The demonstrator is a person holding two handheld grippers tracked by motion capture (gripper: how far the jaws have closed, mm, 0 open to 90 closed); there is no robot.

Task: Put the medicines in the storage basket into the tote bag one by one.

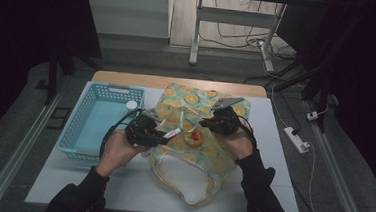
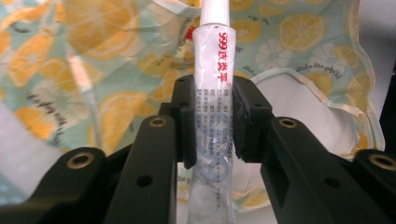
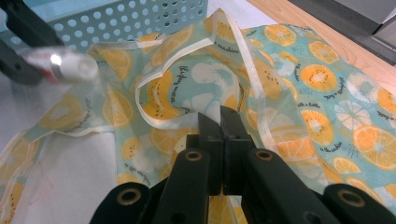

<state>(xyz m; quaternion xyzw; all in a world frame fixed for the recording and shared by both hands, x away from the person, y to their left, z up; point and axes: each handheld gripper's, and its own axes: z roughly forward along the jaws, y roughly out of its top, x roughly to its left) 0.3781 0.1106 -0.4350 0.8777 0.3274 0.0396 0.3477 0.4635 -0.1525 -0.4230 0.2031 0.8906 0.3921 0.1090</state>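
From the high view, the left gripper [image 1: 161, 138] is clamped on a small tube [image 1: 172, 133], which sticks out toward three o'clock over the fruit-print bag [image 1: 191, 98]. The bag lies spread on the white table [image 1: 272, 157], orange slices on pale green, its white lining showing at the six o'clock end. The right gripper [image 1: 206, 122] sits on the bag at about two o'clock from the tube, its jaws pinched together on the cloth. A small round orange thing [image 1: 194, 138] lies on the bag between the two grippers; what it is I cannot tell. At nine o'clock from the bag stands a blue basket [image 1: 82, 116] with a white cap [image 1: 132, 104] at its far right corner.

In the left gripper view, the left gripper [image 2: 213, 122] grips the tube [image 2: 214, 93] across its middle, both pads pressed flat to its sides. The tube is clear plastic with red and grey print, its white cap pointing to twelve o'clock. Behind it lies the bag [image 2: 299, 32].

In the right gripper view, the right gripper [image 3: 220, 122] is clenched tight, a fold of the bag [image 3: 327, 79] nipped between the tips. The tube [image 3: 65, 67] hangs blurred at ten o'clock, with the basket [image 3: 126, 21] behind it at eleven.
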